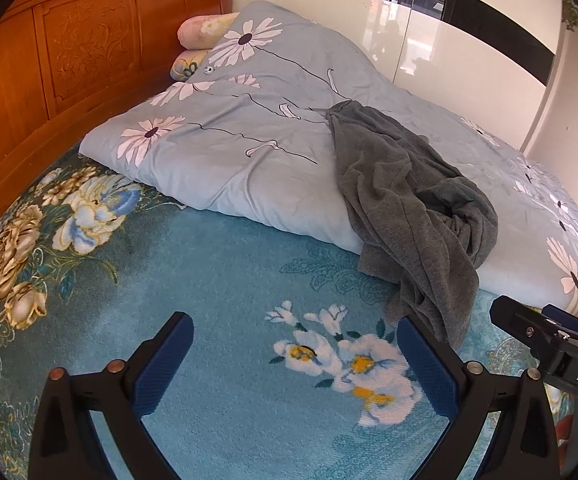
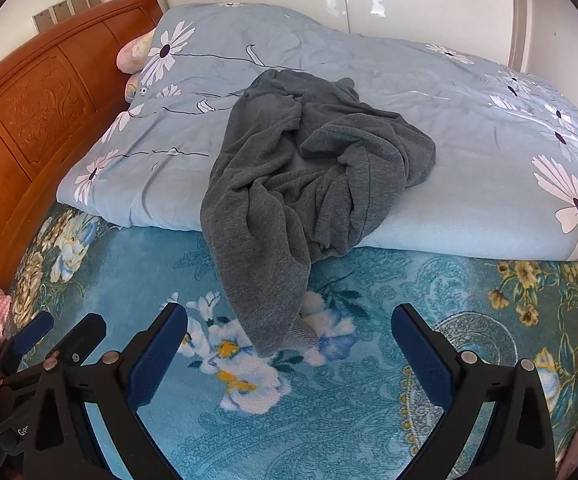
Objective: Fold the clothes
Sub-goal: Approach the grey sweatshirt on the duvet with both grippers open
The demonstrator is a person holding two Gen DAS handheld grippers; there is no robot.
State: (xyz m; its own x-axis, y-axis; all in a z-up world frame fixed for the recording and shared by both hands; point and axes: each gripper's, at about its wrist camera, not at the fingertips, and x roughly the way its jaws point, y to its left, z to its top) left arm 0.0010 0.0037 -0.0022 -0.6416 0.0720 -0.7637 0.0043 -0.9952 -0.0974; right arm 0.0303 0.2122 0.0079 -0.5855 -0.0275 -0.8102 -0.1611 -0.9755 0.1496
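A crumpled grey sweater lies half on a folded light-blue quilt and half on the blue floral blanket, one sleeve trailing toward me. My left gripper is open above the blanket, its right finger just short of the sweater's lower edge. My right gripper is open too, with the sleeve's cuff lying between and just beyond its fingertips. Nothing is held. The right gripper also shows at the lower right of the left wrist view, and the left gripper at the lower left of the right wrist view.
The light-blue quilt with white daisies covers the far half of the bed. The blue floral blanket lies in front. A wooden headboard stands at the left, with pillows beside it. White wardrobe doors rise behind.
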